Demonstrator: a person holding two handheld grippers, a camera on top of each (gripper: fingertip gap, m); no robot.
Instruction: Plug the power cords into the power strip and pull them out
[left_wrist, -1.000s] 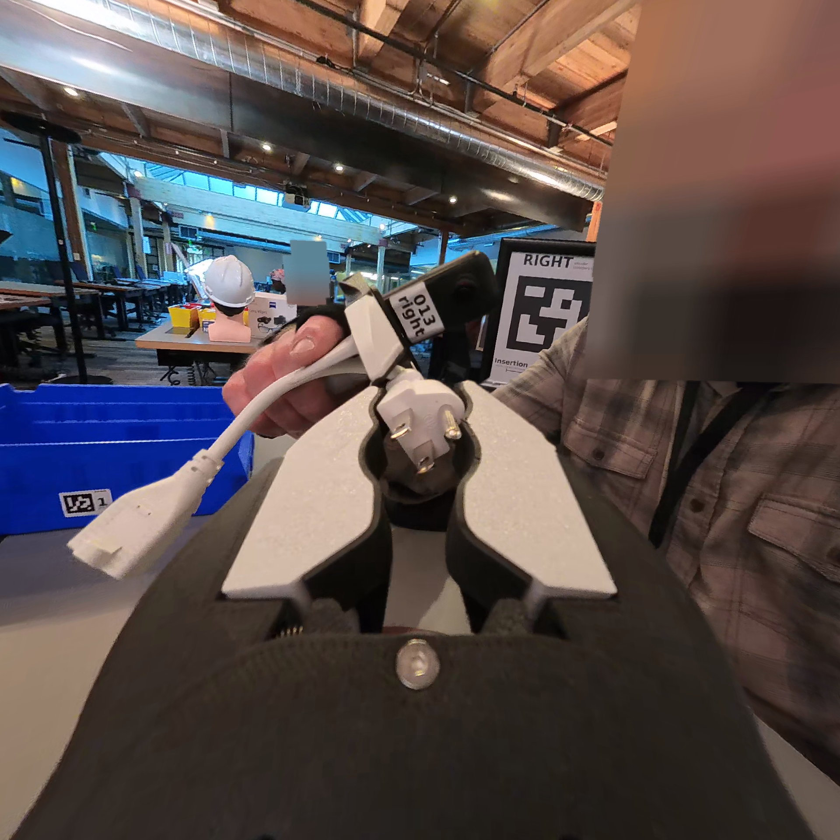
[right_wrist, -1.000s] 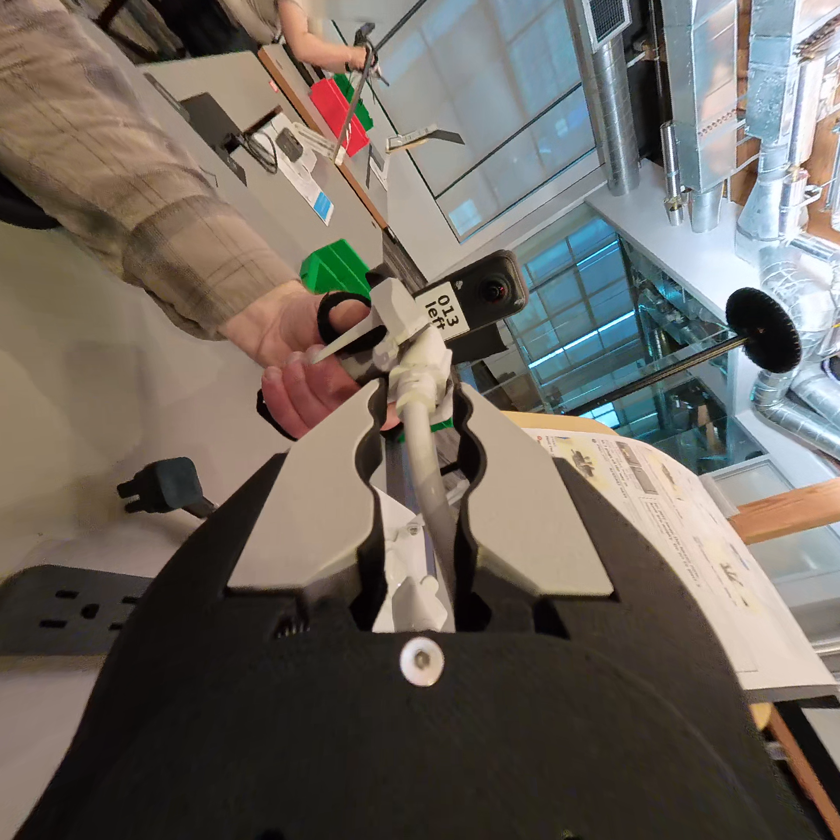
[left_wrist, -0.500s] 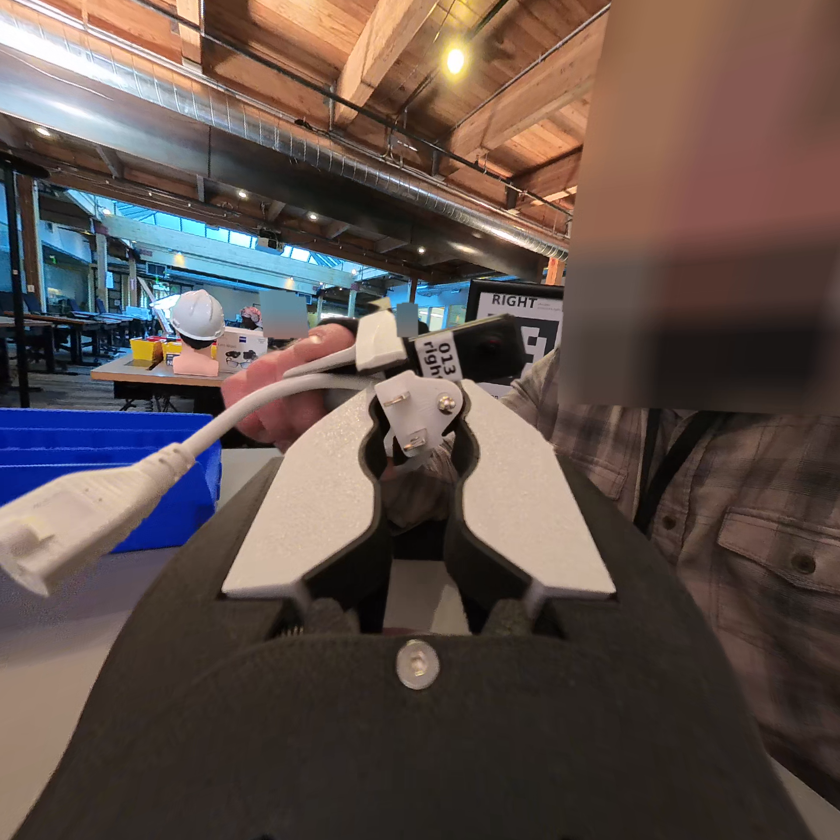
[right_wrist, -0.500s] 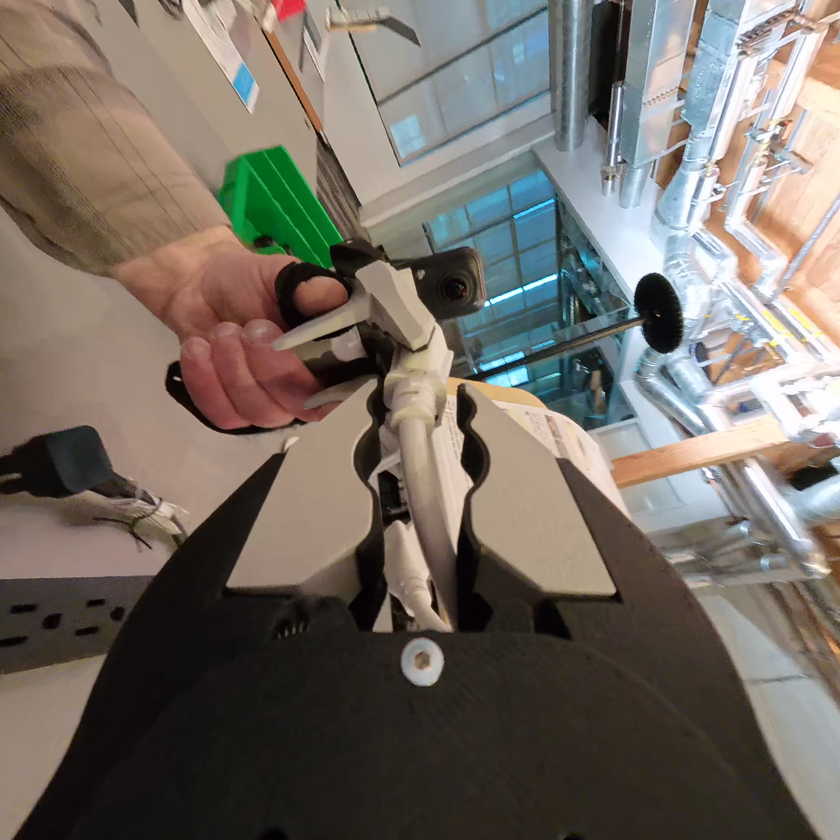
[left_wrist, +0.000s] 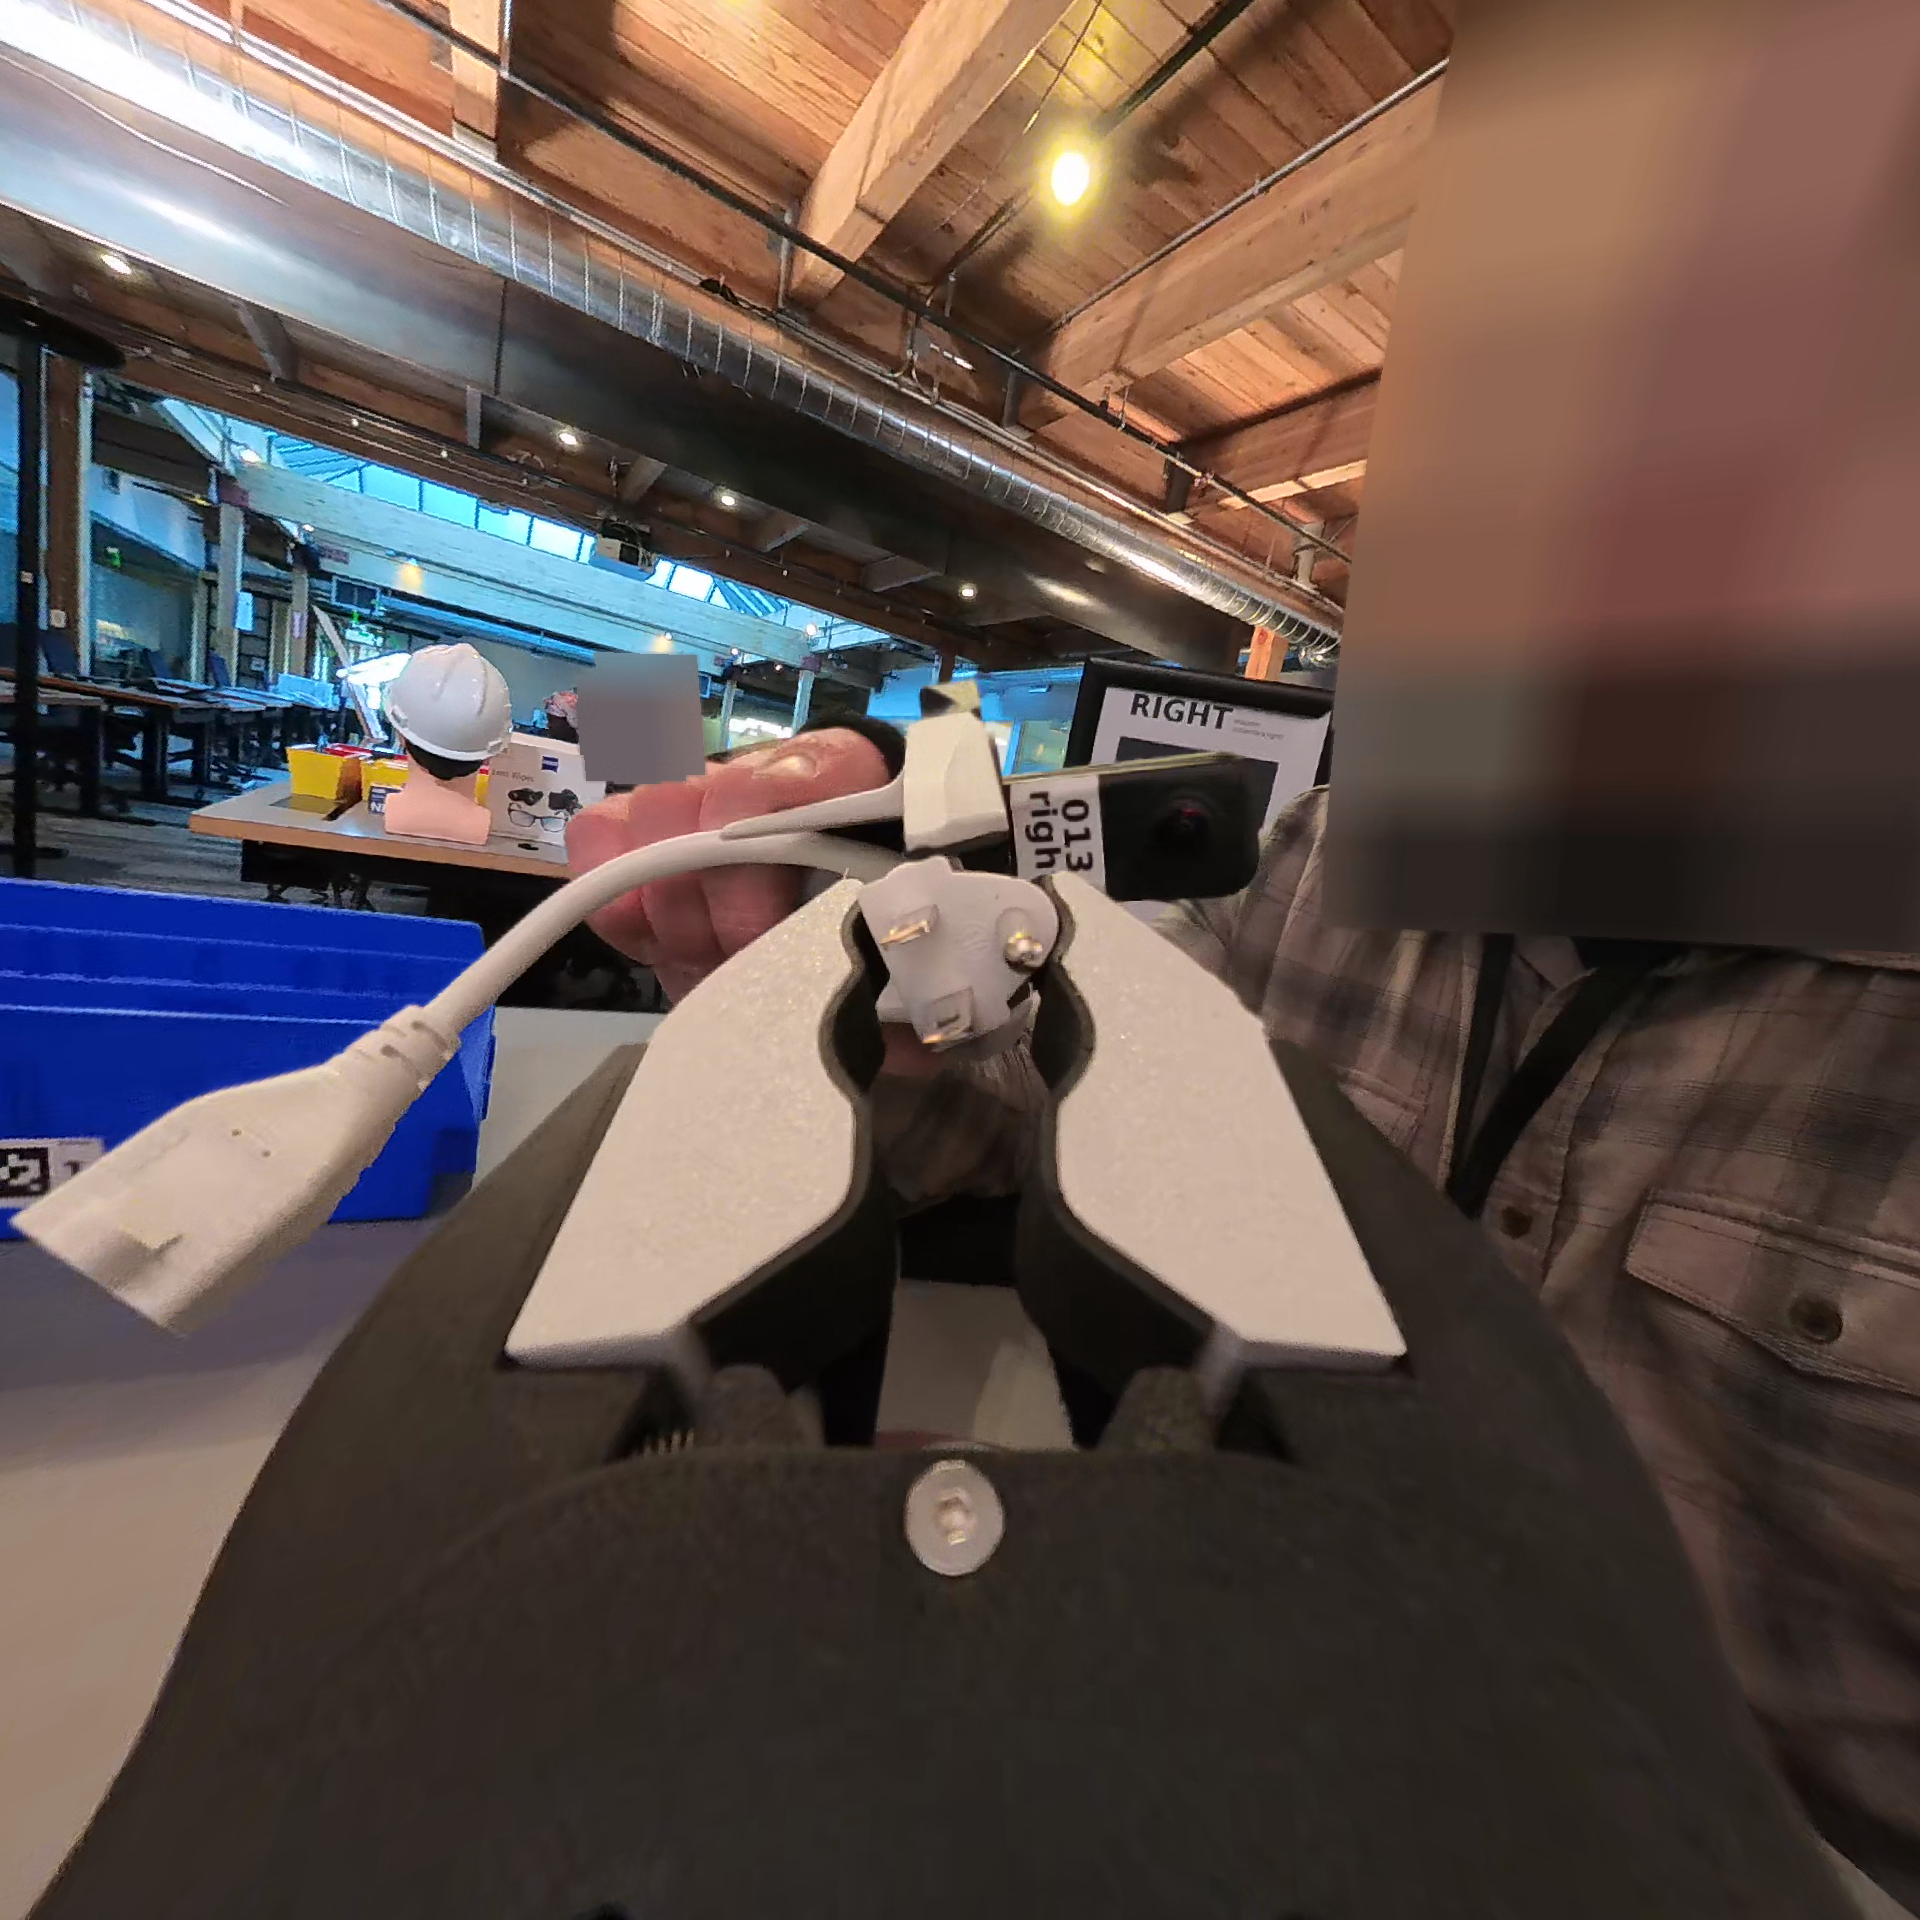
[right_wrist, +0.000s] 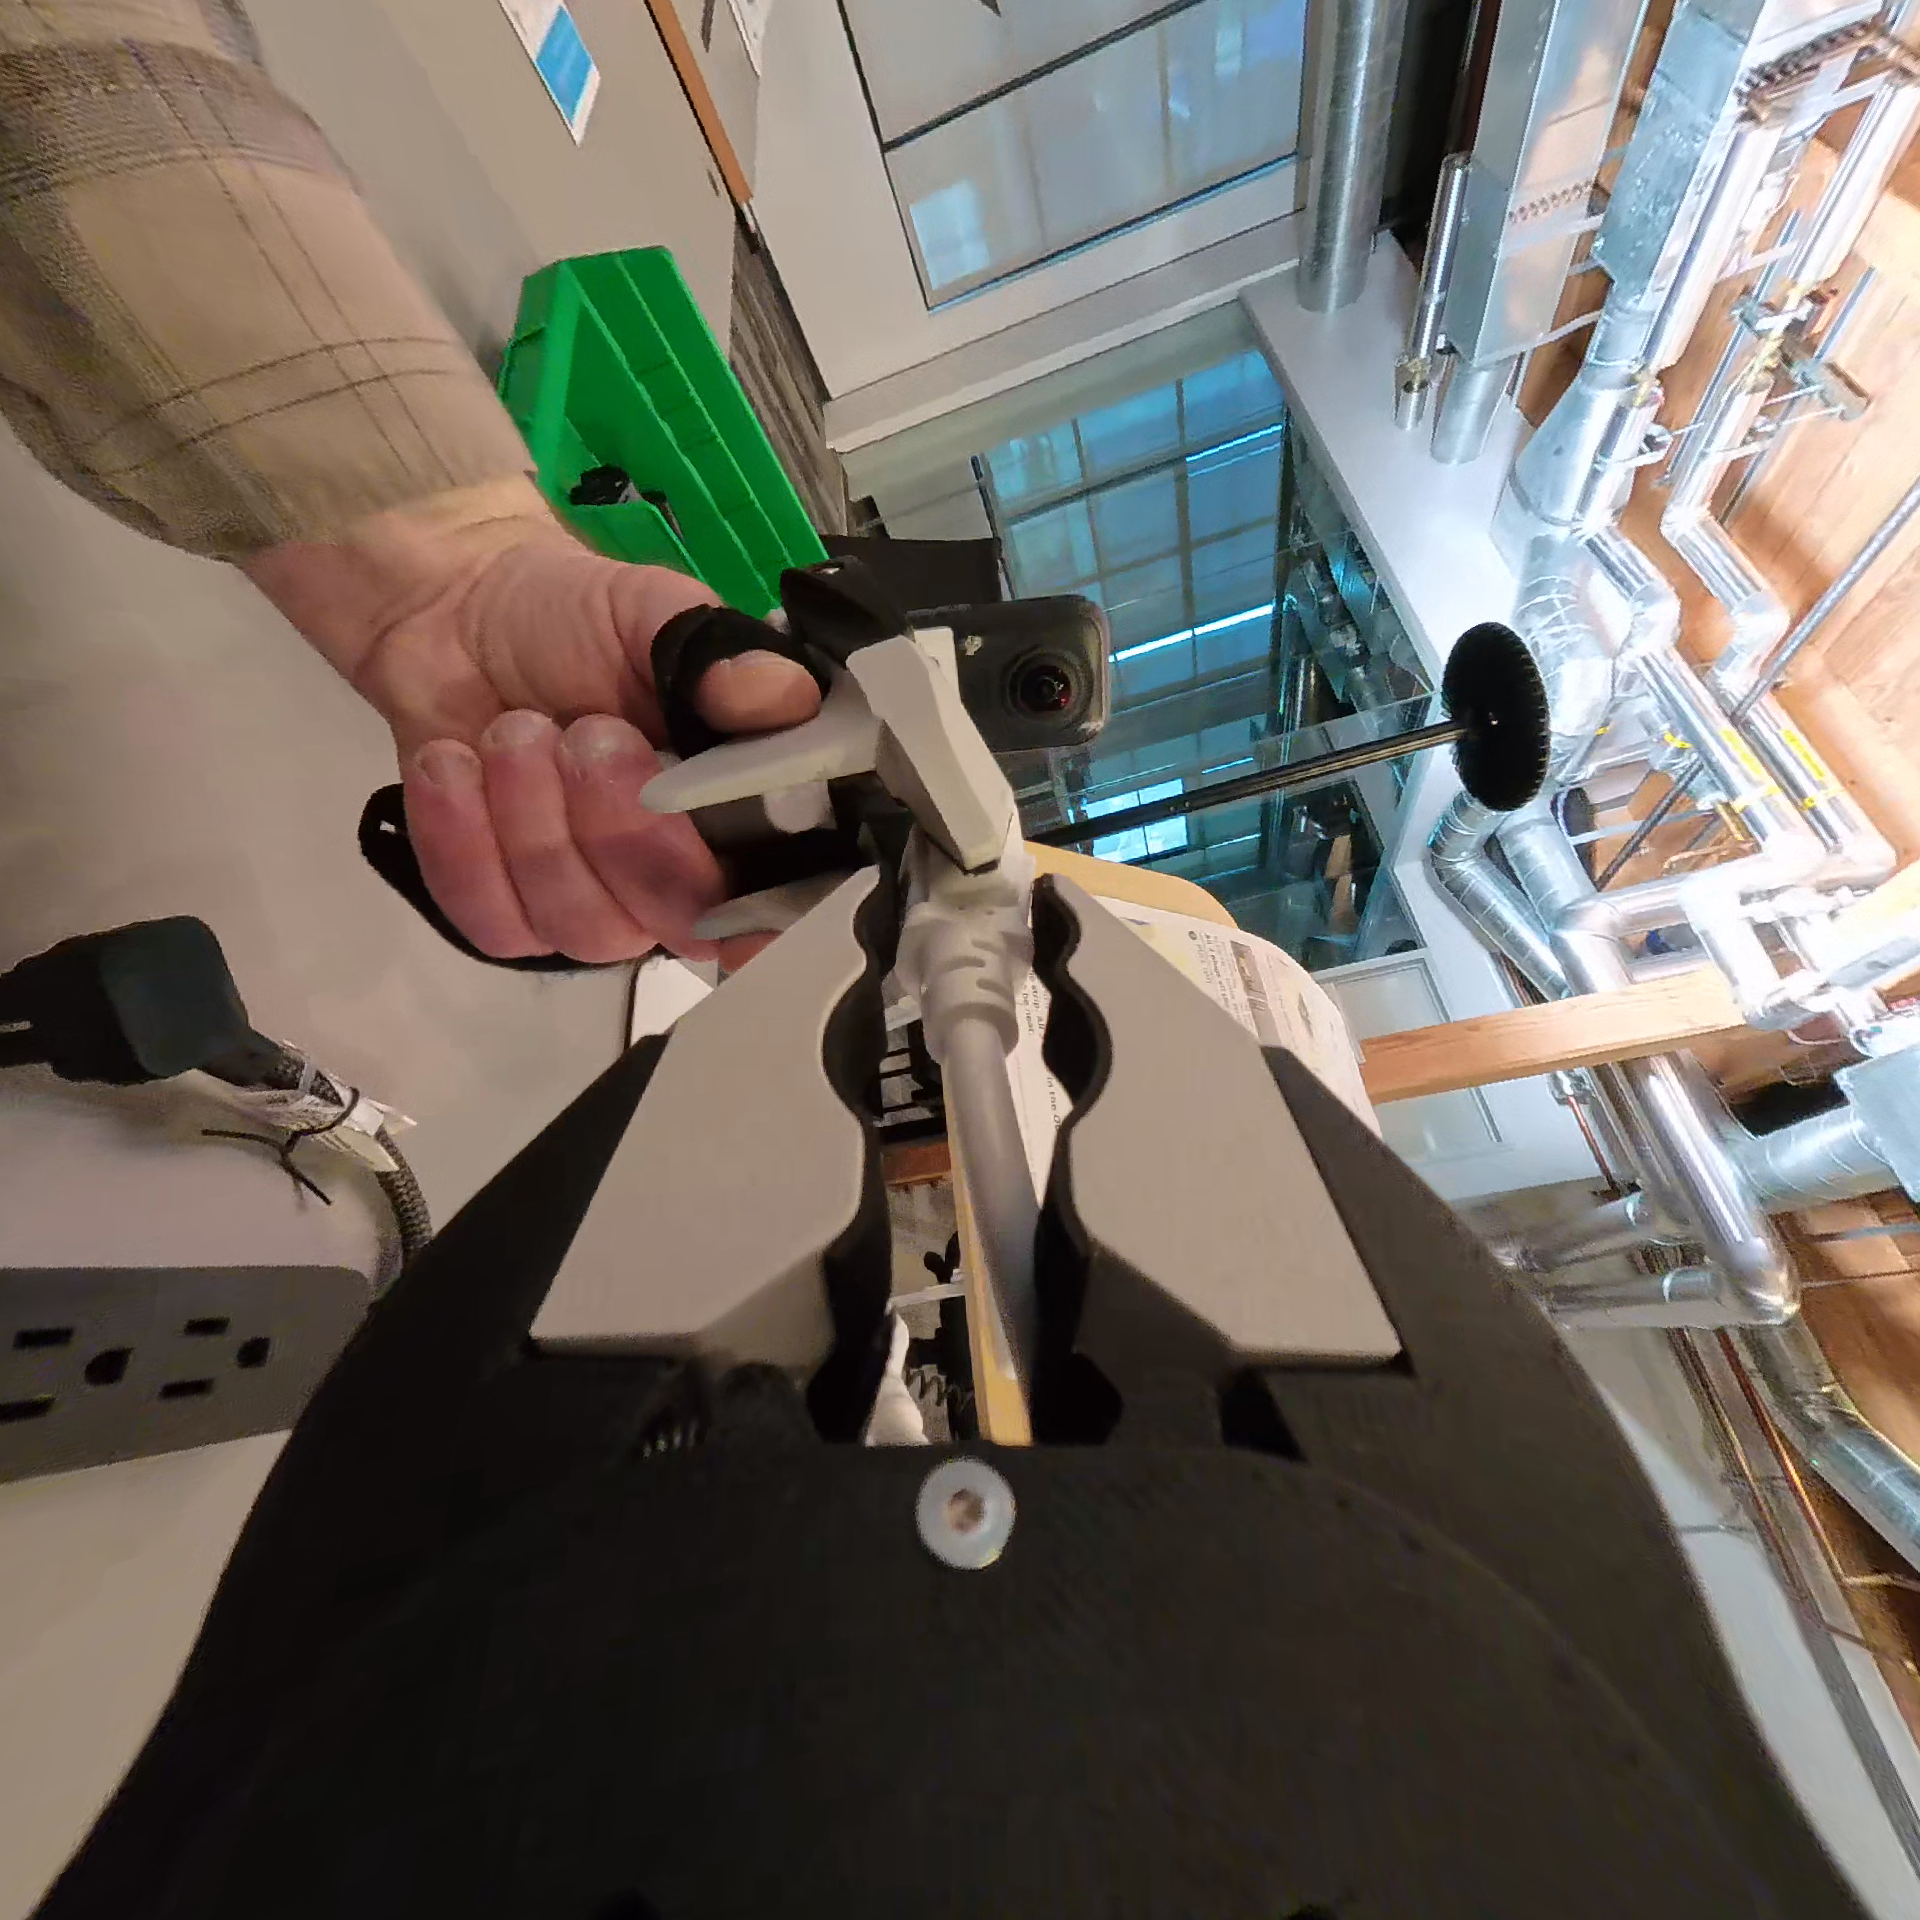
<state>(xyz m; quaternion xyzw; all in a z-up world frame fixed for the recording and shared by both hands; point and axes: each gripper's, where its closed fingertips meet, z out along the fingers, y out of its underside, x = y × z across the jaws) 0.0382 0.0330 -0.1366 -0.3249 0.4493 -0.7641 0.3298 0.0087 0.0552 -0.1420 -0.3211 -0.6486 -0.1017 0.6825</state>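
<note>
Left wrist view: left gripper (left_wrist: 954, 961) fingers pinch white plug (left_wrist: 961, 961).

Open-plan workshop: exposed ducting (left_wrist: 790, 353), timber beams (left_wrist: 914, 114), workbenches (left_wrist: 353, 831).

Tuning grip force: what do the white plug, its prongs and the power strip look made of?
White plug: moulded plastic, smooth satin, by its soft rounded edges. Prongs: bare metal, shiny with glints; the alloy can't be told. Power strip: likely hard plastic, matte dark grey, no sheen round its outlets. White cord: looks like flexible rubbery sheath, with a ribbed strain relief.
</note>
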